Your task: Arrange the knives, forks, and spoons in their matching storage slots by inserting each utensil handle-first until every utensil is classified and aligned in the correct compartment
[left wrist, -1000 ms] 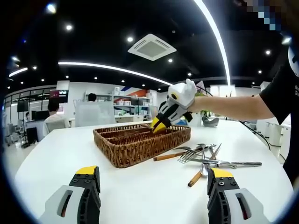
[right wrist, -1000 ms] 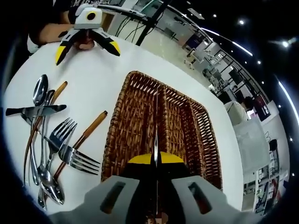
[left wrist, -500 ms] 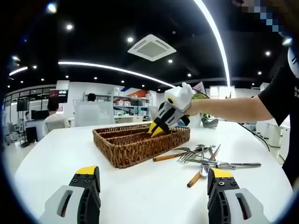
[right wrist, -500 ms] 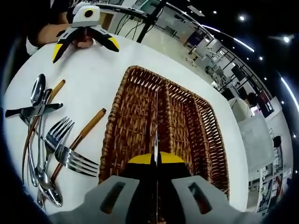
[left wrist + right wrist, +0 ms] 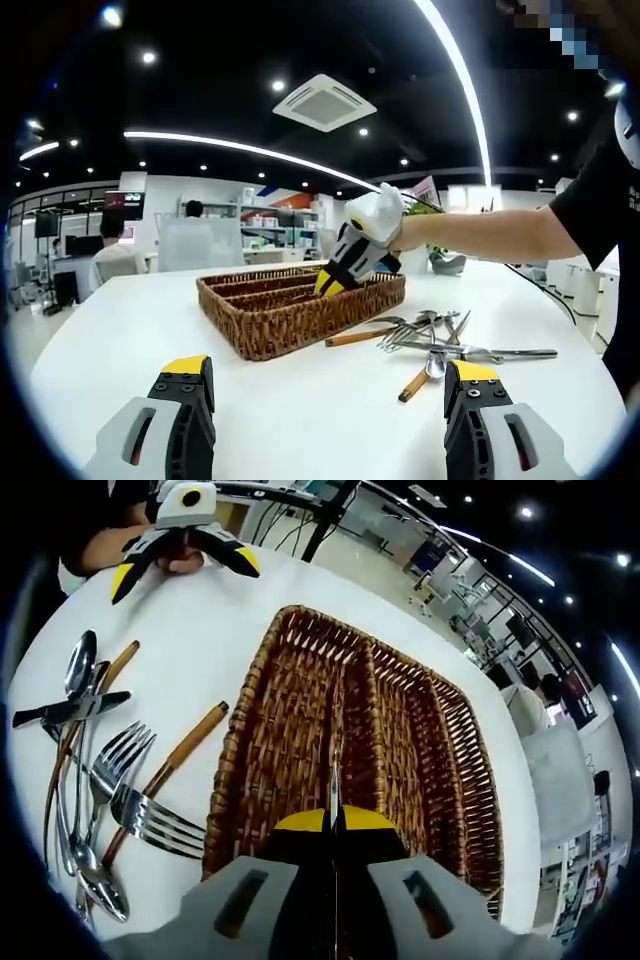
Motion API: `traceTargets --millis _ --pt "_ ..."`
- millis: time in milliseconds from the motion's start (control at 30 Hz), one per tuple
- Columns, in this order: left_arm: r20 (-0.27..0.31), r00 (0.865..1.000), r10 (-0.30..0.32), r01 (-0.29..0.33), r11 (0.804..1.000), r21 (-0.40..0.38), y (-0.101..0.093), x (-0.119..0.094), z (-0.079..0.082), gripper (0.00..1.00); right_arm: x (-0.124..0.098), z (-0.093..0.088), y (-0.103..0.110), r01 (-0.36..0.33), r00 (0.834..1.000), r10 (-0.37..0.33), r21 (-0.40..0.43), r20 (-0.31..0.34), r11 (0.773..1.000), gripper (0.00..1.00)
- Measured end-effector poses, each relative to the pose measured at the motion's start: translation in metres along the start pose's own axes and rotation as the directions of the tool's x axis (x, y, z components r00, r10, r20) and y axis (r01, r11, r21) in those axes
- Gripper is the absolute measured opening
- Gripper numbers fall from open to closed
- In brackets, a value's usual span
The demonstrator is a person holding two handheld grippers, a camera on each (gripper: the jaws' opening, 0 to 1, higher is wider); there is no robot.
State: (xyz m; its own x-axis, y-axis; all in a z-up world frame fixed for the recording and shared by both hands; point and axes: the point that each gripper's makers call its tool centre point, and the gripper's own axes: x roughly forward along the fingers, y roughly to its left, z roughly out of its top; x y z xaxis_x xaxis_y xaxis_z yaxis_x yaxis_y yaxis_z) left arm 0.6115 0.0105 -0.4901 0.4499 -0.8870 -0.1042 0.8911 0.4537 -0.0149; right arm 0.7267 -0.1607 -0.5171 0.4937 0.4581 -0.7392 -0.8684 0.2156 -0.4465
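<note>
In the right gripper view the right gripper [image 5: 334,825] has its yellow-tipped jaws pressed together on a thin knife [image 5: 334,780], whose blade rises up the middle of the frame over the wicker tray [image 5: 440,730], above its left-hand compartment. The left gripper [image 5: 330,385] rises from the bottom of the left gripper view, jaws spread wide and holding nothing. Loose forks [image 5: 135,805], spoons [image 5: 80,670] and another knife [image 5: 65,710] lie at the left of the right gripper view on the white table [image 5: 200,630]. No writing is legible.
</note>
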Motion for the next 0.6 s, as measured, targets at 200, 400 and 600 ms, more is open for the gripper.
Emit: traceTargets --millis 200,400,600 --pt "0.0 1.0 -0.003 0.003 1.0 0.0 -0.0006 0.0 -0.0001 1.0 0.0013 -0.0004 0.0013 -0.003 1.0 0.003 0.016 0.006 1.0 0.02" --pt "0.001 1.0 -0.01 0.01 1.0 -0.001 -0.0019 0.0001 0.0 1.0 0.0074 -0.0054 0.0058 -0.042 0.999 0.042 0.016 0.001 0.999 0.02" --pt "0.0 1.0 -0.009 0.009 1.0 -0.001 -0.002 0.0004 0.0001 1.0 0.0064 -0.0061 0.0064 -0.064 0.998 0.063 0.044 0.019 0.997 0.04"
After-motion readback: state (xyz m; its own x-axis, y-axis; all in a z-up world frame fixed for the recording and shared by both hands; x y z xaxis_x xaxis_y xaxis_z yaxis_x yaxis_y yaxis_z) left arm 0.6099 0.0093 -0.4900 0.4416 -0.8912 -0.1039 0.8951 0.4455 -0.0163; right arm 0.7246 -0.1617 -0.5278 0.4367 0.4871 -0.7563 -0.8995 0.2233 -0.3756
